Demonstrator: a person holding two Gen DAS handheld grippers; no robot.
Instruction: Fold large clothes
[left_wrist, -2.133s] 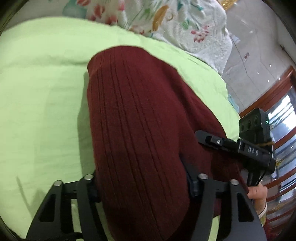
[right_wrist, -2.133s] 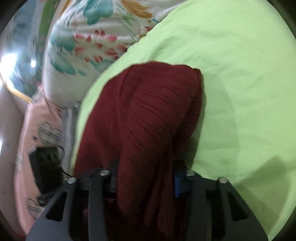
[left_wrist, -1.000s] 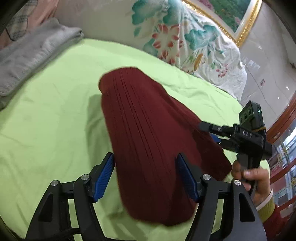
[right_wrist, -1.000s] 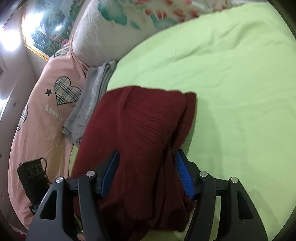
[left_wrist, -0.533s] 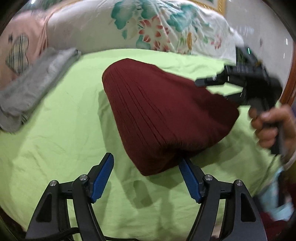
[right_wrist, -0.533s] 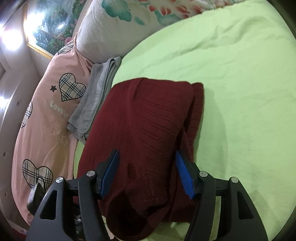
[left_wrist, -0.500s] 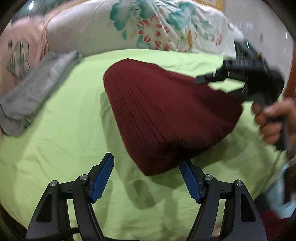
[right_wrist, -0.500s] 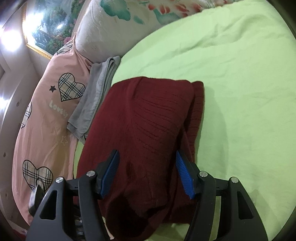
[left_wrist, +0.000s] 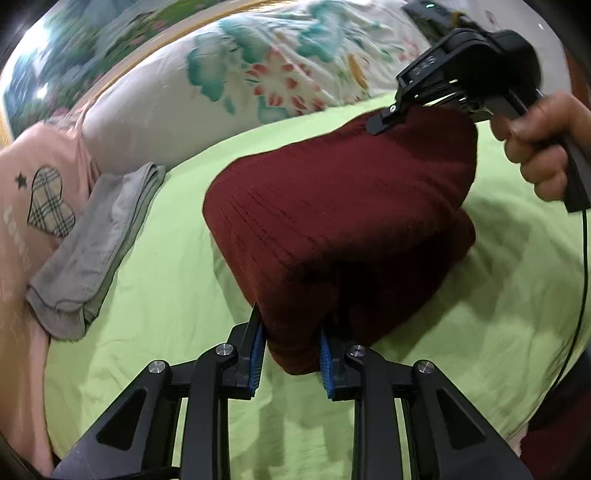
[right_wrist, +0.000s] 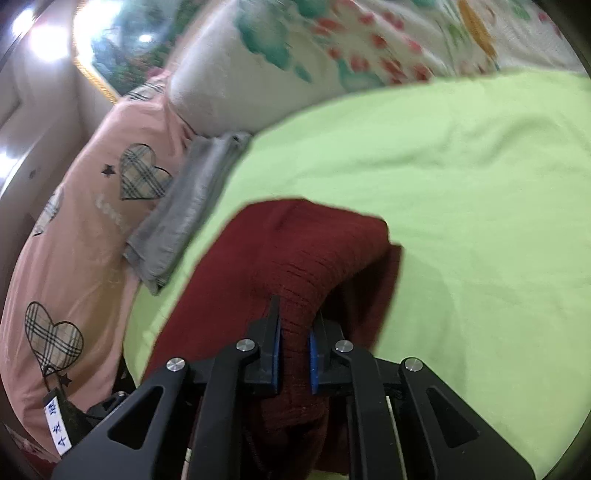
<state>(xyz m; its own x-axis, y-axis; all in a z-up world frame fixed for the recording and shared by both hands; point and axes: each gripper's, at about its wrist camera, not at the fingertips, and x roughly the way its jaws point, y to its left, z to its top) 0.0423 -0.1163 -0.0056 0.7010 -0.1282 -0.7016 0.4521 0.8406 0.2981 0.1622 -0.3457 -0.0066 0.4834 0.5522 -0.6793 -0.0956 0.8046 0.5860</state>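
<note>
A bedroom: green-sheeted bed (left_wrist: 166, 295), floral pillow (left_wrist: 258, 74), framed painting (right_wrist: 114, 48).

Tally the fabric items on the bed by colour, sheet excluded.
Dark red: 1, the knitted sweater
Grey: 1, the folded garment
Pink: 1, the heart-print pillow
White floral: 1, the pillow
Total: 4

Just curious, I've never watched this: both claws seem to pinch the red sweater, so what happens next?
Probably lift it together and carry it toward the grey stack. Both the left claw and right claw are closing on the folded sweater, which looks finished.
</note>
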